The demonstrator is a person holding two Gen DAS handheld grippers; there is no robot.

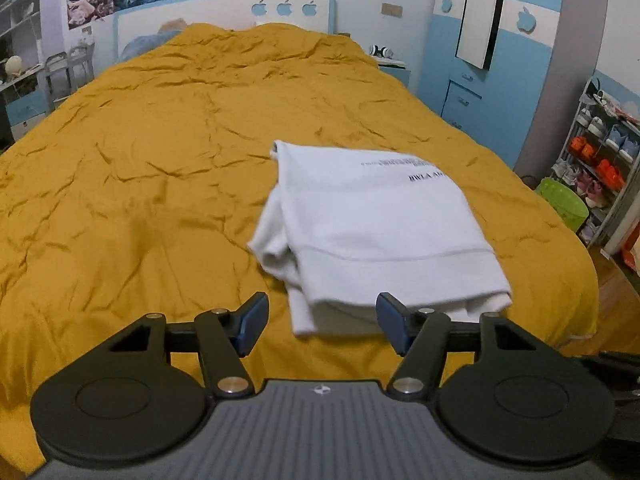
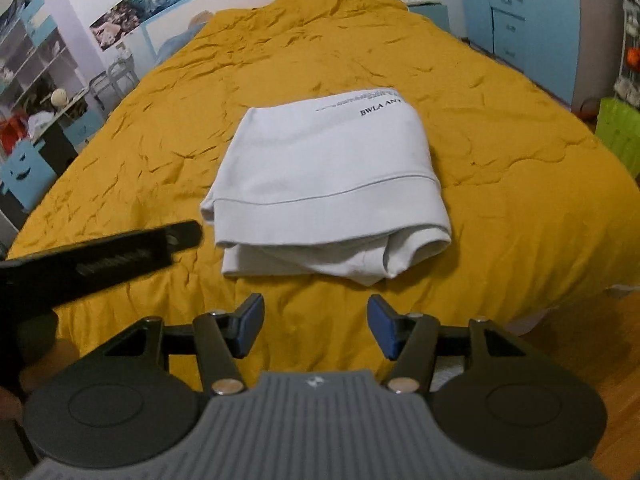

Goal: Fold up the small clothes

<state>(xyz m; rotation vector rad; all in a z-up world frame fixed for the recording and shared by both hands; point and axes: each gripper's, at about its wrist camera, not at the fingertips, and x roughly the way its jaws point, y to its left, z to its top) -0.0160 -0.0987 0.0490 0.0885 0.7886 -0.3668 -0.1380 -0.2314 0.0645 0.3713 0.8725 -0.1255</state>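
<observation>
A white garment [image 1: 372, 224] with black lettering lies folded into a rough rectangle on the yellow bedspread [image 1: 140, 160], its ribbed hem toward me. My left gripper [image 1: 322, 326] is open and empty, just short of the garment's near edge. In the right wrist view the folded white garment [image 2: 324, 184] lies ahead of my right gripper [image 2: 316, 328], which is open and empty, a little back from the near edge over the bedspread [image 2: 500, 160]. The black body of the left gripper [image 2: 104, 256] shows at the left of that view.
A white and blue headboard [image 1: 224, 12] stands at the far end of the bed. Blue wardrobes [image 1: 488, 92] stand on the right, with a shoe rack [image 1: 600, 152] and a green basket [image 1: 564, 204] beside the bed. Shelves [image 2: 36, 80] line the left wall. Wooden floor [image 2: 580, 360] shows at the near right.
</observation>
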